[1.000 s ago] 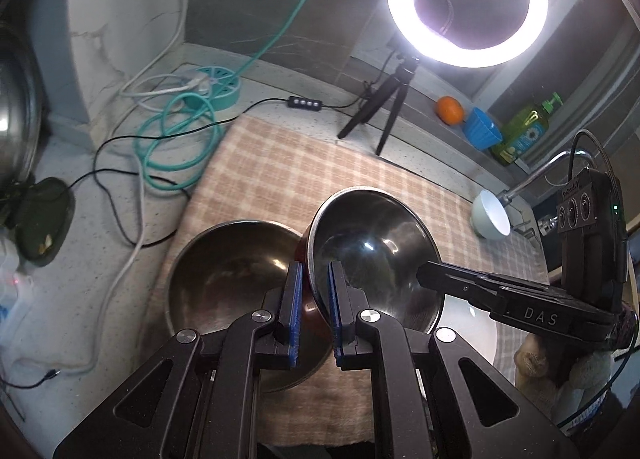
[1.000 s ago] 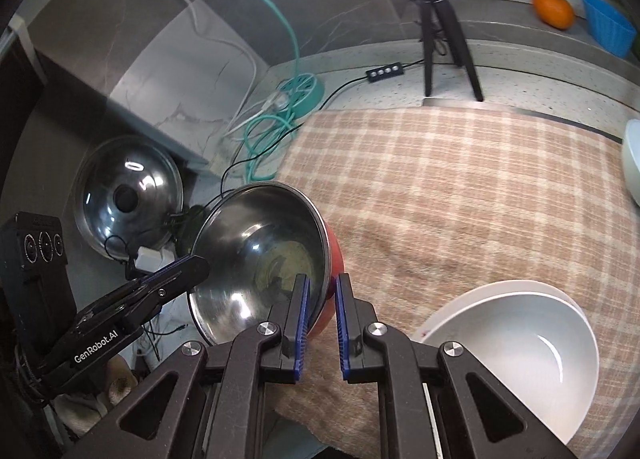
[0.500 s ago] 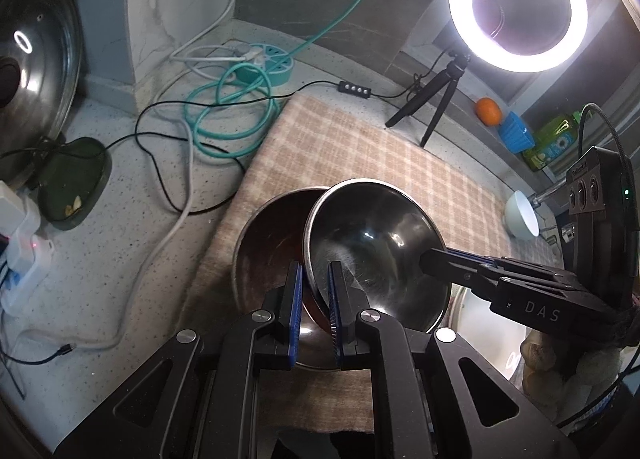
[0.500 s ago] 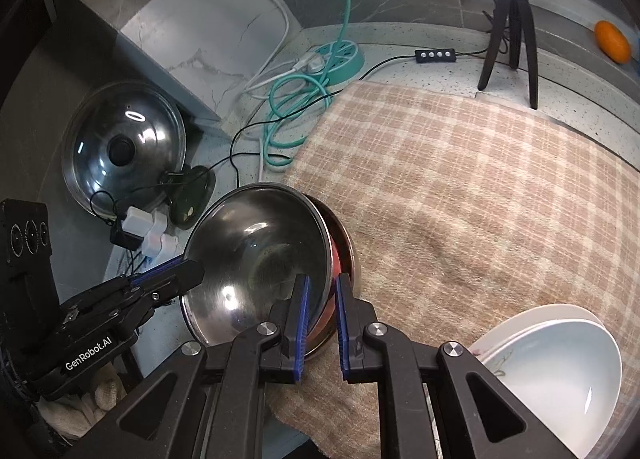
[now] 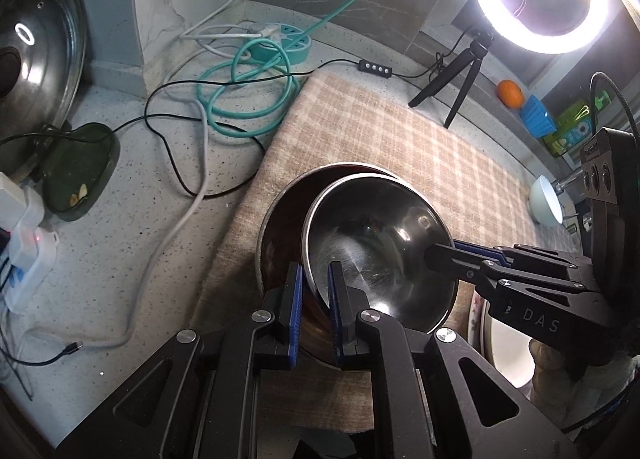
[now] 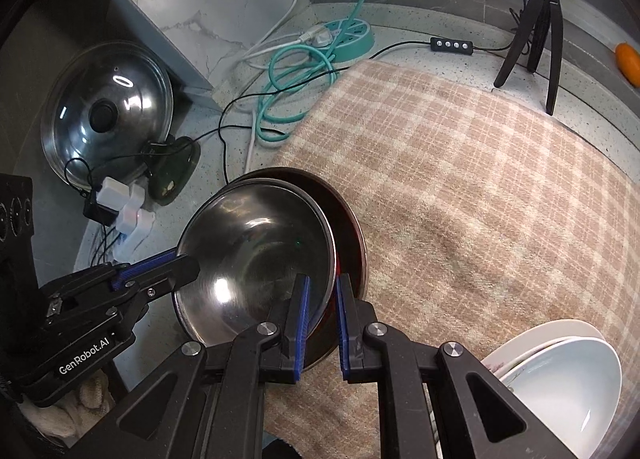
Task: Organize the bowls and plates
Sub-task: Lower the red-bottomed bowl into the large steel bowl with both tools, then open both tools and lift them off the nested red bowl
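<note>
Your left hand-held gripper (image 5: 313, 309) pinched the near rim of the steel bowl (image 5: 376, 251), and your right hand-held gripper (image 6: 320, 313) pinched the opposite rim, so both held it equally. The bowl hung tilted, partly inside the larger red-sided bowl (image 5: 280, 235) directly beneath on the checked cloth (image 5: 400, 139). To nest it, you likely needed only to level and lower it.

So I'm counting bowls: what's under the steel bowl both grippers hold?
Under the steel bowl, gripped by the left gripper and the right gripper, sits a second metal bowl on the checked cloth. Its bottom is mostly covered.
</note>
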Available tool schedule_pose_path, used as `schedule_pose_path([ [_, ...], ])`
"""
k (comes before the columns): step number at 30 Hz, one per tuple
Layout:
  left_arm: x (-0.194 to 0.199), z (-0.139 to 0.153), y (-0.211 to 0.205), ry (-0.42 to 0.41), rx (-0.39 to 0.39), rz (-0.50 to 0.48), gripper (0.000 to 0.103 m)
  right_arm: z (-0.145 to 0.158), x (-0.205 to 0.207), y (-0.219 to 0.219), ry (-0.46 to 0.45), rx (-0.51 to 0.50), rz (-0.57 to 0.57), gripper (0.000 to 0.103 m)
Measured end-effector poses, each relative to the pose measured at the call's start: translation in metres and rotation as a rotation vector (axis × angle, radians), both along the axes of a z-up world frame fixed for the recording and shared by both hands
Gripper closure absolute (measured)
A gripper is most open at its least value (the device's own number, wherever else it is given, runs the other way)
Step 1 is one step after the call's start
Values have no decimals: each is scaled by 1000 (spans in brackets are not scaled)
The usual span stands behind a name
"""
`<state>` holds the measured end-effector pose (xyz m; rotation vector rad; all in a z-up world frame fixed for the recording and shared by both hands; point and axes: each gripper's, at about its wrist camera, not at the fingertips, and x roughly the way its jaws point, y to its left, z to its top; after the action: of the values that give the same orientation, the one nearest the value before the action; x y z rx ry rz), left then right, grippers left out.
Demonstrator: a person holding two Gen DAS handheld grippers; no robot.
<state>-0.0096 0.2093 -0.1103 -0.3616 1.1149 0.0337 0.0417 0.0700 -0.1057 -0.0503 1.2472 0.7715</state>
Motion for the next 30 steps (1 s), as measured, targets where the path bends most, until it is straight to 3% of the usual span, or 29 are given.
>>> schedule_pose_path([
  [21,5,-15,-6,45,92,-10,92,-13,-3,14,-38,-74,32,91],
  [30,5,-17,-5,54,90,-4,92,-12,0,16,-29,-66,28,87],
])
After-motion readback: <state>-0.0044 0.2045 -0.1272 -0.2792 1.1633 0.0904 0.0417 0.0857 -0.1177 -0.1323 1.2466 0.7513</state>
